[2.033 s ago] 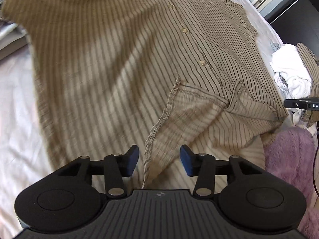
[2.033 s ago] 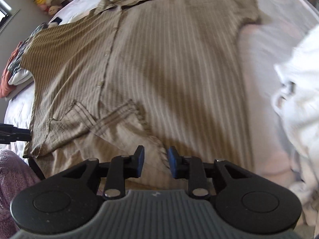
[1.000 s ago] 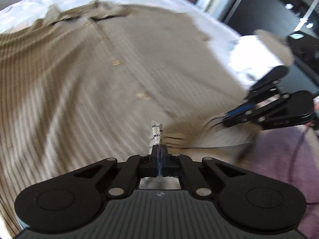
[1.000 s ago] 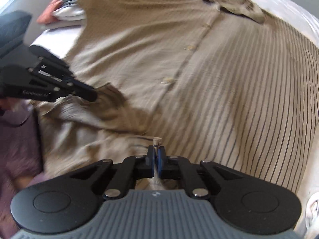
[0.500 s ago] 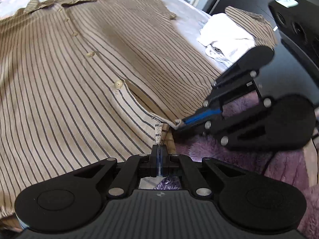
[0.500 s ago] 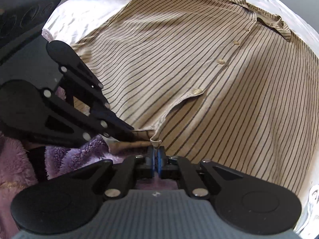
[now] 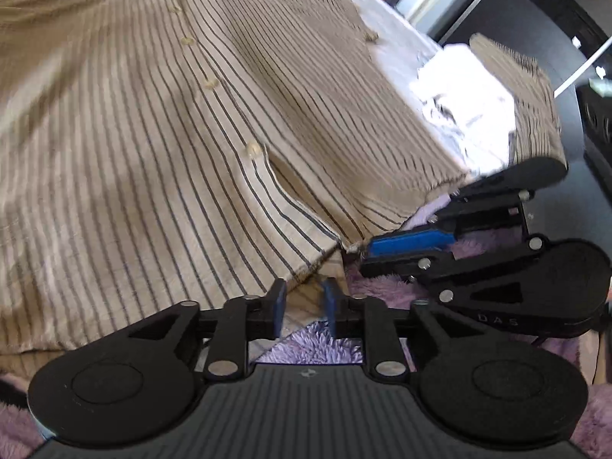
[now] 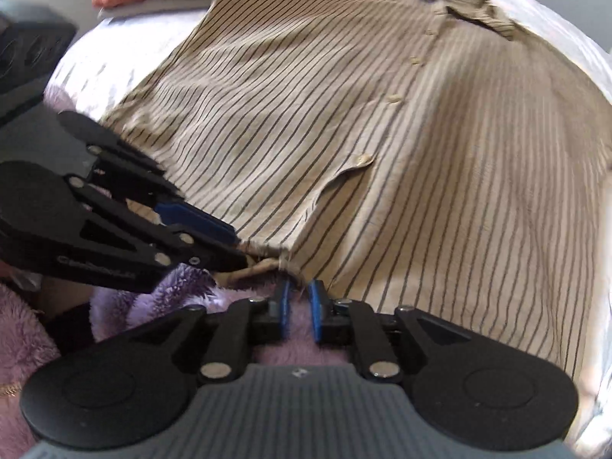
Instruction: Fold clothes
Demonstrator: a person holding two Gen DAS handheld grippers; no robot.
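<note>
Striped tan button-up shirt (image 7: 160, 145) lies spread flat on the white-sheeted bed (image 8: 88, 72), its hem at the near edge. Both jaws have just been opening: the left gripper (image 7: 304, 308) and right gripper (image 8: 298, 308) stand parted at the hem corners, seemingly gripping nothing. Purple fleece (image 7: 313, 348) lies below.

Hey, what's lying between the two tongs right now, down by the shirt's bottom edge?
In both wrist views the left tongs and right tongs stand open, with the striped shirt's two hem corners and purple fleece between them.
</note>
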